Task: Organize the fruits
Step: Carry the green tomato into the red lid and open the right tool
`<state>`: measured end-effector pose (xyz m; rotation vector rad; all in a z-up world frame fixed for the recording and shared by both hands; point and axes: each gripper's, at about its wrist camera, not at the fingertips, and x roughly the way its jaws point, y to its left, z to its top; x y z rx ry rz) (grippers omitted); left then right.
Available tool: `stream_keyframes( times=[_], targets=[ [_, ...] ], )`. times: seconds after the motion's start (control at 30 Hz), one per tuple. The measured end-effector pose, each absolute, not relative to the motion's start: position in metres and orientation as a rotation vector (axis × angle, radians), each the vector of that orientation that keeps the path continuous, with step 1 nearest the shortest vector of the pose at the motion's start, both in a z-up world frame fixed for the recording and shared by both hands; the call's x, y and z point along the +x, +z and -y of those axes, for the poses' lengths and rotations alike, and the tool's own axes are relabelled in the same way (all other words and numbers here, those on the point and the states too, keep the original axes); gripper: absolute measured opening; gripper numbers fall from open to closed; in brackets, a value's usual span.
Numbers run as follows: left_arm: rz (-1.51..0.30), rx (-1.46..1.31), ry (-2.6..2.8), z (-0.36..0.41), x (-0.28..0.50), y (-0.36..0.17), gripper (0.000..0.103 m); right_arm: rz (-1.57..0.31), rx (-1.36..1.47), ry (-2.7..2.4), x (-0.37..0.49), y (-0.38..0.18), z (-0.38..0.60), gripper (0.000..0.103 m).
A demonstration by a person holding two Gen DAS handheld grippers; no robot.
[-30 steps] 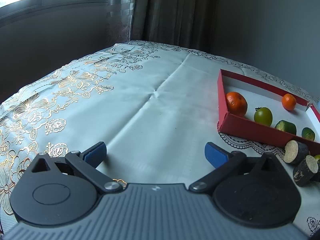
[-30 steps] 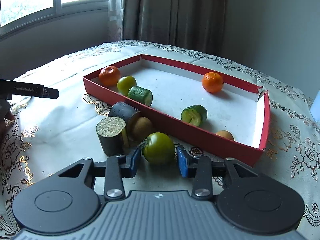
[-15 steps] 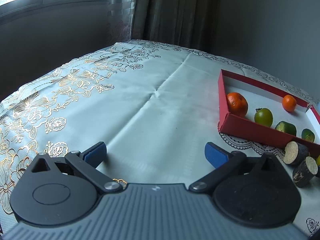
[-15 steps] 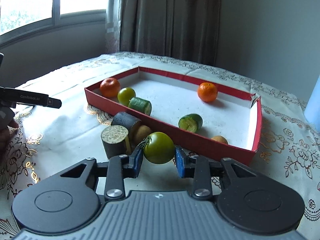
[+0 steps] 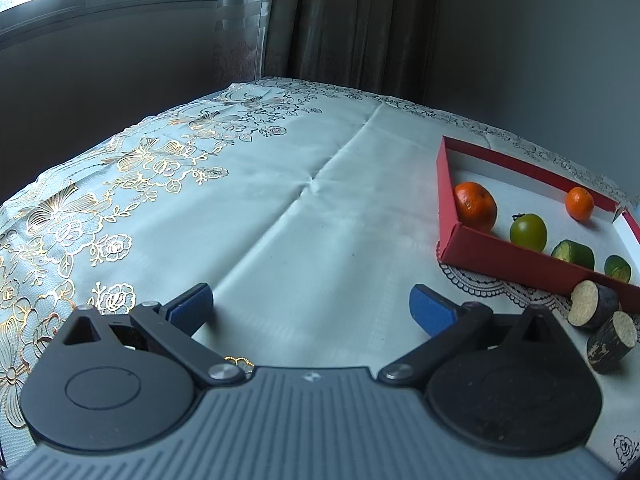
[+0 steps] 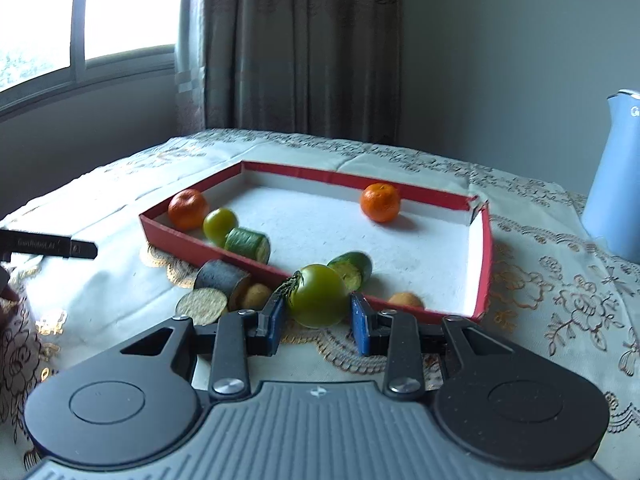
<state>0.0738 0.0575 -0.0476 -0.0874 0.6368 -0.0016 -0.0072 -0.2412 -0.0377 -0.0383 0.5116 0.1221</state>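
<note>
Left claw [image 5: 310, 304]: spread wide, holding nothing, low over the bare tablecloth [image 5: 280, 200] of the surface, well apart from the red tray [image 5: 520, 250]. Partly legible white lettering on its black body at the left edge of the right wrist view, apparently "GenRobot.AI". Right claw [image 6: 318, 316]: closed on a green tomato [image 6: 318, 296], gripped at the widest part, stem end turned left, held just before the tray's near wall. Judged light, smooth-skinned, somewhat slippery and easily bruised; moderate squeeze across the middle advised, clear of the stem. Beside it on the surface: two dark cut cylinders [image 6: 222, 280]. Far right: blue jug [image 6: 616, 184], lettering cut off, unreadable.
</note>
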Motion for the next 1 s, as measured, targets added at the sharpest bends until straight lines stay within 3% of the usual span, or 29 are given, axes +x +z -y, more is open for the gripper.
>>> stream_keyframes(
  times=[0.43, 1.0],
  targets=[
    [-0.646, -0.074, -0.001, -0.057, 0.075, -0.049, 0.103, -0.495, -0.042, -0.028, 0.039, -0.004, 0.257, 0.034],
    [-0.655, -0.056, 0.004, -0.055, 0.077, -0.05, 0.103, -0.582, -0.041, -0.144, 0.079, -0.039, 0.279, 0.034]
  ],
)
